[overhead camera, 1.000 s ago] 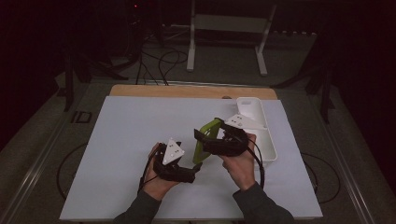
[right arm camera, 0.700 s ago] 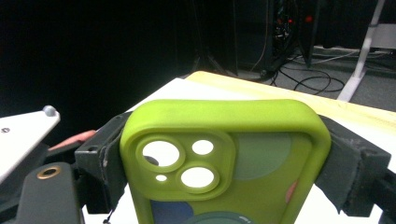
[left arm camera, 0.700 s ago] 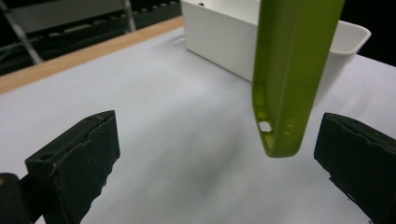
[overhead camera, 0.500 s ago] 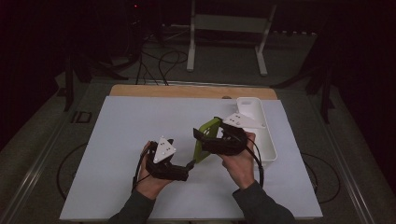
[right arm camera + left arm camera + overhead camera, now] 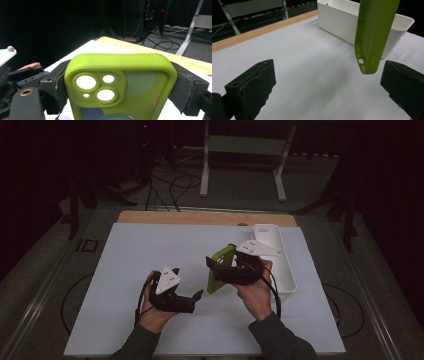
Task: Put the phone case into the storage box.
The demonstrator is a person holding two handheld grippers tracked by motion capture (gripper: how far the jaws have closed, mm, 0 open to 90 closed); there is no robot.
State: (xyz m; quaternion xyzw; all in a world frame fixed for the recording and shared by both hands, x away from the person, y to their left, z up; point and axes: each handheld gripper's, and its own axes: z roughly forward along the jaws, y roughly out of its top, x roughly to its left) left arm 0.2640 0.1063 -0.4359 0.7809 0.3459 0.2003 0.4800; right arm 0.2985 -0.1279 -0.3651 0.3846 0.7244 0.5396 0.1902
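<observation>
A lime-green phone case [image 5: 220, 268] hangs above the white table sheet [image 5: 150, 255], and my right gripper [image 5: 214, 268] is shut on it. In the right gripper view the case [image 5: 120, 90] shows its camera cut-outs, clamped by its two long sides between the black pads [image 5: 53, 86]. My left gripper [image 5: 196, 296] stands open, low over the sheet to the case's left. In the left gripper view the case's lower corner [image 5: 372, 37] hangs just inside the right jaw, and the wide gap of the left gripper [image 5: 329, 82] holds nothing.
A white rectangular tray [image 5: 280, 262] lies at the table's right side, just behind my right hand; it shows beyond the case as a white tray [image 5: 337, 20]. A wooden strip [image 5: 200, 217] runs along the far edge. Cables and a white stand [image 5: 240, 150] sit on the floor beyond.
My left gripper has pulled away from the case, down and to the left, and now stands open apart from it. The right gripper keeps the case in about the same place.
</observation>
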